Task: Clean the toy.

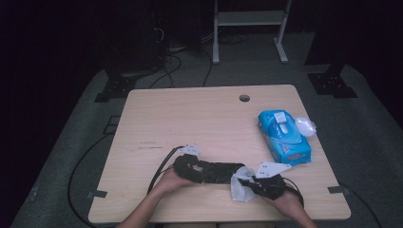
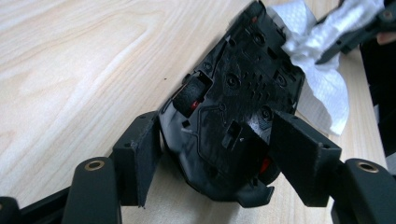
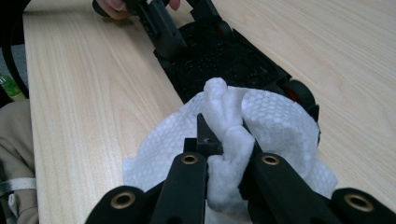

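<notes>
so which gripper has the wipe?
The right gripper, jaws pinched on the white wipe. The left gripper straddles the black toy-car chassis instead.

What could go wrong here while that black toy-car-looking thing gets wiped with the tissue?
The left gripper clasps only one end of the black chassis, which lies upside down; a hard push could twist it loose. The right gripper pinches a small bunch of the white wipe, so it may slip out or snag on a wheel.

A dim lab: bare table (image 1: 190, 109), floor cables (image 1: 166, 71), rig stands (image 1: 249, 28).
</notes>
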The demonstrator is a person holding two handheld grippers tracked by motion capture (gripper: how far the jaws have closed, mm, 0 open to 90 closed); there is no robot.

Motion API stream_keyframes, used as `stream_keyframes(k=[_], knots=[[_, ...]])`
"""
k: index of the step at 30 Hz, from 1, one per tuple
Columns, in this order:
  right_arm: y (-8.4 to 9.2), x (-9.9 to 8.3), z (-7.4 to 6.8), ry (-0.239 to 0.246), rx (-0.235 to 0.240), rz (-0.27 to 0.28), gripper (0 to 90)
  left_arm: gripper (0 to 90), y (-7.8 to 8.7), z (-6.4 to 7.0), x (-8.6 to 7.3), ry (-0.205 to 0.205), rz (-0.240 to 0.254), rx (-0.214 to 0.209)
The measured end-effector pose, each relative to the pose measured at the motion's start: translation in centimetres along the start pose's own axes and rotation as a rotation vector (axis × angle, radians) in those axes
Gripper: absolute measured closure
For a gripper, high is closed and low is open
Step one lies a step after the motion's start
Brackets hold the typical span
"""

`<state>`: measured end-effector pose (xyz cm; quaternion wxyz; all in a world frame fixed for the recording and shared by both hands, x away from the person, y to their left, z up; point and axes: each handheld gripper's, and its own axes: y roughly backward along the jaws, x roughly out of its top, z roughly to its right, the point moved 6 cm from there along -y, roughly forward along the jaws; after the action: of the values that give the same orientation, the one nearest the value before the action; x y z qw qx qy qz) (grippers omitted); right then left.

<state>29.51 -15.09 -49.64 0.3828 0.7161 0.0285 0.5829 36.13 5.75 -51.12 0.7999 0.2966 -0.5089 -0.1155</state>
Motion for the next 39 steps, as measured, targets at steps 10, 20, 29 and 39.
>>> stream_keyframes(k=[10, 20, 29, 39], knots=[[0.0, -0.2, -0.1, 0.027, -0.005, 0.022, 86.2, 34.5, -0.6, -0.3, 0.1, 0.111, -0.016, -0.057], [0.1, -0.3, -0.3, 0.052, -0.016, 0.024, 86.0, 36.0, -0.7, -0.2, 0.4, 0.073, -0.008, -0.038], [0.1, -0.5, -1.1, 0.112, -0.031, 0.024, 86.0, 37.0, -0.3, 1.0, 0.4, -0.075, 0.026, 0.047], [-1.1, -1.6, -2.0, 0.158, -0.013, -0.082, 85.7, 54.8, -0.5, 2.2, -0.1, -0.203, 0.026, 0.081]])
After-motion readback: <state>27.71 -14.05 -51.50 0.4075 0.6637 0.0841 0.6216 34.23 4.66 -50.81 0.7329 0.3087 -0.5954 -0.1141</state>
